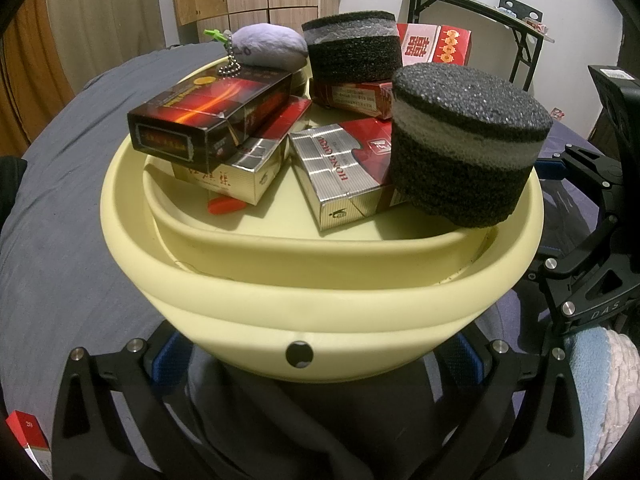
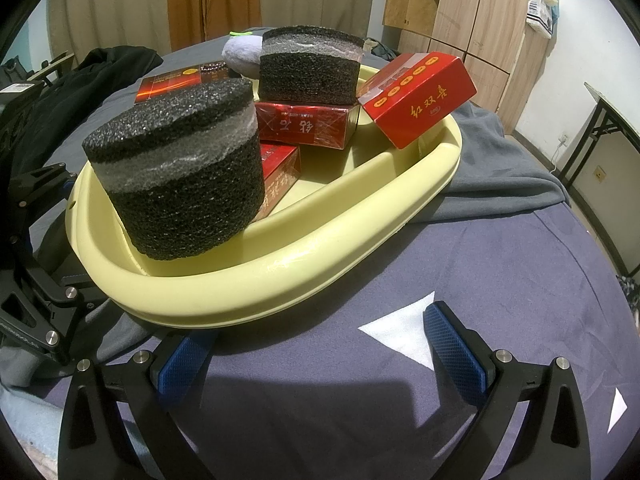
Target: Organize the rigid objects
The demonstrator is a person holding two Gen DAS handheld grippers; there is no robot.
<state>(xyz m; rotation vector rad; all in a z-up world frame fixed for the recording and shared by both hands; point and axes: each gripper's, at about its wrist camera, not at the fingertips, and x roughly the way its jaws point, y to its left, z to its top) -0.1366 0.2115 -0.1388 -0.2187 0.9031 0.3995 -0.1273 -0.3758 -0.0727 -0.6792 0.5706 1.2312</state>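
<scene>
A pale yellow basin (image 1: 320, 304) on the bed holds a black foam cylinder (image 1: 468, 148) at its near right, a second foam cylinder (image 1: 354, 50) at the back, a dark red box (image 1: 208, 120) stacked on a gold pack, a silver-and-red pack (image 1: 340, 172) and a red box (image 1: 436, 44) on the far rim. My left gripper (image 1: 312, 360) is open, its blue pads (image 1: 164, 356) spread wide at the basin's near wall. My right gripper (image 2: 320, 352) is open and holds nothing beside the basin rim (image 2: 280, 276), with its left pad (image 2: 184, 364) just under that rim.
A purple plush (image 1: 268, 46) with a bead chain lies at the basin's back. One red pack (image 1: 28, 436) lies loose on the grey sheet at the lower left. Dark clothing (image 2: 100, 76) is heaped beyond the basin. A folding table (image 1: 480, 12) and wooden wardrobes (image 2: 472, 12) stand by the walls.
</scene>
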